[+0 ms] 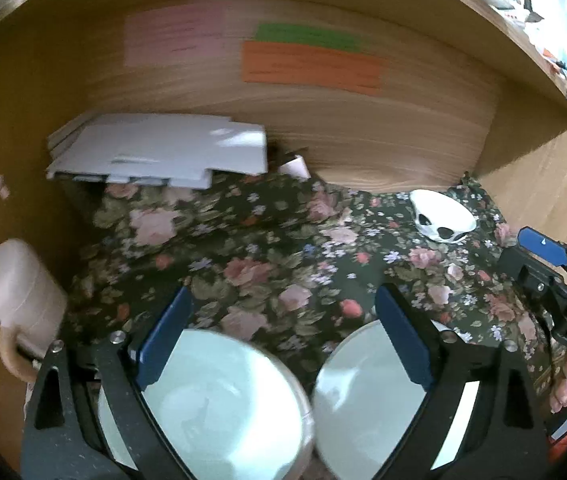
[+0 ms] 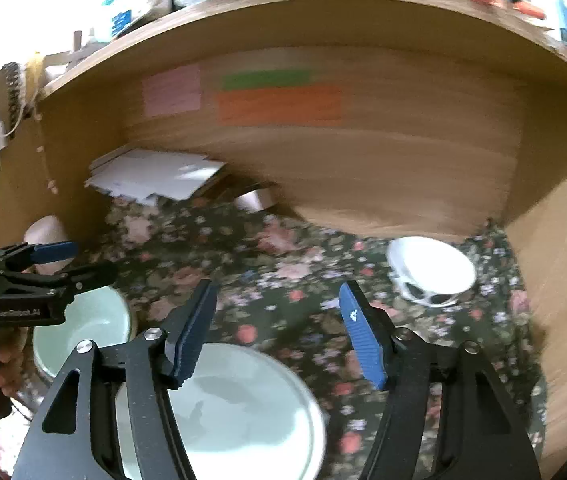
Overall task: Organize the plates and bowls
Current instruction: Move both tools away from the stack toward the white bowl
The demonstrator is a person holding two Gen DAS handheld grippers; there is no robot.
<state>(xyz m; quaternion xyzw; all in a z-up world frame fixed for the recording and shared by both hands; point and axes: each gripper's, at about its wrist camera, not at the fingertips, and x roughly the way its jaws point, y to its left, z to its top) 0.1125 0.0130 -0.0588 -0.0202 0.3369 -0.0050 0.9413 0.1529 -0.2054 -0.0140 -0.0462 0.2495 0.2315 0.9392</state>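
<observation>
Two pale green dishes sit side by side on the flowered cloth (image 1: 267, 248): a bowl (image 1: 219, 400) on the left and a second dish (image 1: 367, 396) on the right. My left gripper (image 1: 283, 332) hangs open above them with nothing between its fingers. In the right wrist view, my right gripper (image 2: 279, 332) is open over the larger pale dish (image 2: 235, 412), and the other bowl (image 2: 83, 324) lies under my left gripper (image 2: 79, 260). A white bowl with black spots (image 1: 443, 216) (image 2: 431, 272) stands at the back right. The right gripper (image 1: 531, 258) shows at the right edge.
All this is inside a wooden cubby with coloured paper notes (image 1: 311, 64) on its back wall. A pile of white papers (image 1: 155, 152) lies at the back left, a pink mug (image 1: 19, 292) stands against the left wall, and a small pink cup (image 2: 253, 200) sits at the back.
</observation>
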